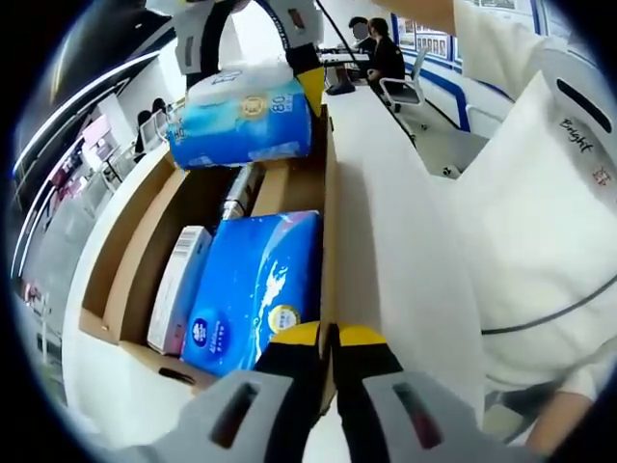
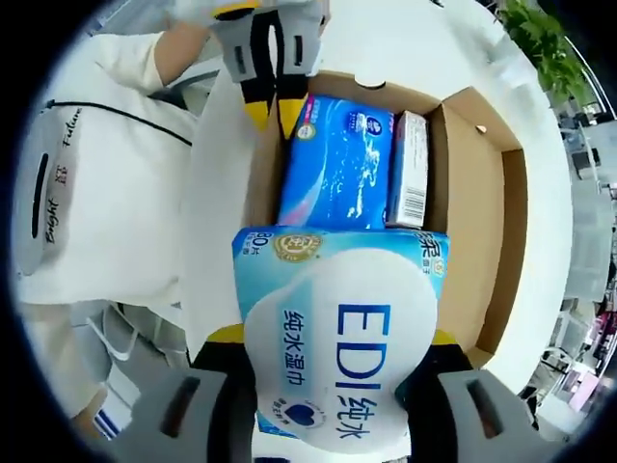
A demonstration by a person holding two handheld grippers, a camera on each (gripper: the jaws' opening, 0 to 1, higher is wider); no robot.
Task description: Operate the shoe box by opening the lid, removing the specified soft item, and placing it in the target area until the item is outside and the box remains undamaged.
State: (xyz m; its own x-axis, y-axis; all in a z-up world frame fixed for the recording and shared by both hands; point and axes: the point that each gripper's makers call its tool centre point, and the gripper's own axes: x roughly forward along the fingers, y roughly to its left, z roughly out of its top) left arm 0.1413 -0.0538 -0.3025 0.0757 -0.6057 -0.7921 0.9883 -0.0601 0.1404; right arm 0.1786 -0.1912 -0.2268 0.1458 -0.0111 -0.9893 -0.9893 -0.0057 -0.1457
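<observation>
Wipes pack (image 2: pixel 333 338) pinched by our right fingers (image 2: pixel 227 335) may slip; left fingers (image 1: pixel 301 338), pressed together on box wall (image 1: pixel 329 222), could tear it.

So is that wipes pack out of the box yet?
Out: the right gripper holds the wipes pack lifted above the open box.

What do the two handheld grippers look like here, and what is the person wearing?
Both the left gripper and the right gripper have grey moulded bodies with dark slots, black jaws and yellow pads at the tips. The person wears a white top with small embroidered lettering, crossed by a thin dark cable.
</observation>
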